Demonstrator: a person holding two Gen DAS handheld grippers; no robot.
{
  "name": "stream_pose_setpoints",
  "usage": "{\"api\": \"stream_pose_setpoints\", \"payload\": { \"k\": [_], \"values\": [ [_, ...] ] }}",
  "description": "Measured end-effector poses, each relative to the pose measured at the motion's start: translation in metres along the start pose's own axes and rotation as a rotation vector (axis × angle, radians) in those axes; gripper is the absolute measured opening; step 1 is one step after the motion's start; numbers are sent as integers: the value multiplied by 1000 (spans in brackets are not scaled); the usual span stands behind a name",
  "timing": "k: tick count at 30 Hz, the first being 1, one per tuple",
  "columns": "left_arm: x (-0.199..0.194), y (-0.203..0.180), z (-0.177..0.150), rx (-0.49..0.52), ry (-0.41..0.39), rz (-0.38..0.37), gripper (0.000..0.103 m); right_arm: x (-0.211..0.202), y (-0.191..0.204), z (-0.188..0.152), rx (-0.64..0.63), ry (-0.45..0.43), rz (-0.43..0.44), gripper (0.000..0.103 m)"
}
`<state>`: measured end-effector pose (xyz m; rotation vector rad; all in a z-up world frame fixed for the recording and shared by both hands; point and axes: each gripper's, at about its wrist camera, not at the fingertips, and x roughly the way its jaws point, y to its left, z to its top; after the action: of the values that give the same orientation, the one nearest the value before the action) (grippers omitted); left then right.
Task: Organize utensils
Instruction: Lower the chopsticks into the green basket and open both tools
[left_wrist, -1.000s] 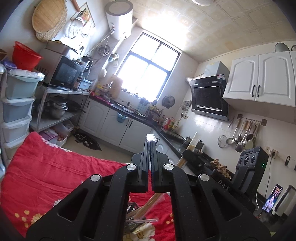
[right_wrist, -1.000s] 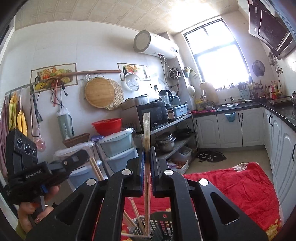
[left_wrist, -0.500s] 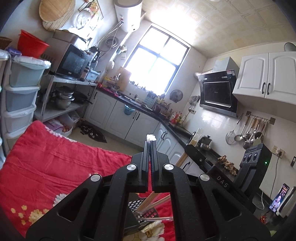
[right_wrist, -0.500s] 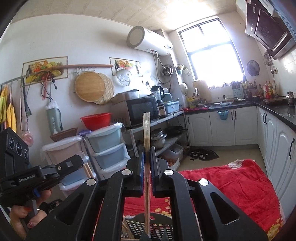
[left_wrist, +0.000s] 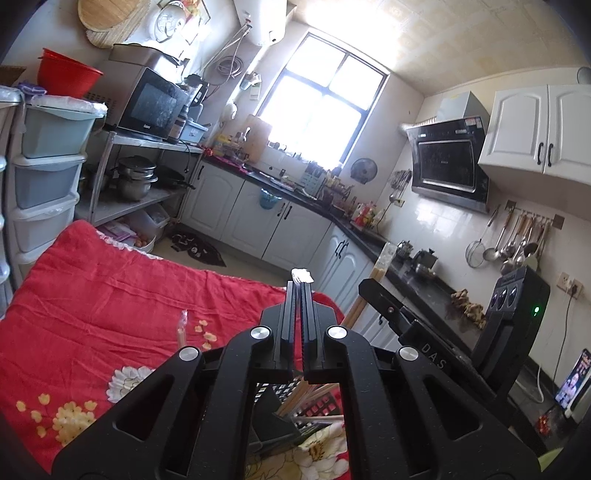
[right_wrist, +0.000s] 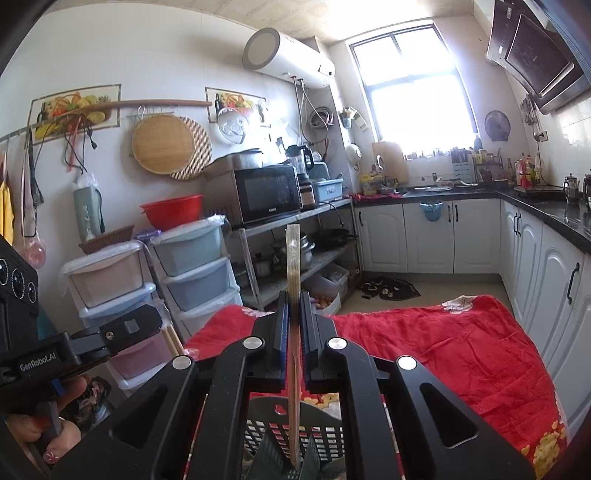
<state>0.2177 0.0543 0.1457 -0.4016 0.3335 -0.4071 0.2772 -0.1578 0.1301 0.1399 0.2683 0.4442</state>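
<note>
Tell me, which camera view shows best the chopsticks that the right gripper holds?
The right wrist view. There the wrapped chopsticks stand upright between the right gripper fingers, their lower end in the basket. The left wrist view shows only their top and a bit of shaft beside that gripper.

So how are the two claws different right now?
The right claw squeezes wrapped chopsticks that stand upright, lower end down in the dark slotted basket. The left claw pinches only something small and white at its tip; I can't tell what. The right claw points toward the microwave shelf, the left toward the window. Both are shut, above the red blanket.
</note>
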Motion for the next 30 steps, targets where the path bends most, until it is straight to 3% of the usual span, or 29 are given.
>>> {"api": "stream_pose_setpoints", "payload": {
  "k": [11, 12, 13, 14, 15, 19, 21, 25, 30],
  "values": [
    [7, 9, -10, 2, 38, 39, 0, 5, -2, -11, 7, 47, -19, 8],
    [7, 8, -11, 2, 41, 44, 1, 5, -3, -11, 11, 52, -17, 10],
    [6, 9, -11, 3, 42, 47, 3, 5, -3, -12, 16, 57, -17, 19],
    [6, 10, -12, 3, 42, 51, 12, 4, -4, -12, 22, 58, -22, 28],
    [5, 10, -12, 2, 40, 53, 22, 3, -5, -12, 28, 57, -22, 30],
    [1, 10, -11, 6, 32, 66, 35, -3, -6, -11, 35, 58, -15, 34],
    [-2, 9, -10, 8, 28, 71, 49, -4, -7, -11, 38, 61, -10, 38],
    [-10, 6, -8, 9, 14, 96, 63, -11, -8, -10, 31, 71, -13, 41],
    [-21, 4, -7, 6, 1, 137, 88, -22, -10, -11, 22, 90, -12, 44]
  ]
}}
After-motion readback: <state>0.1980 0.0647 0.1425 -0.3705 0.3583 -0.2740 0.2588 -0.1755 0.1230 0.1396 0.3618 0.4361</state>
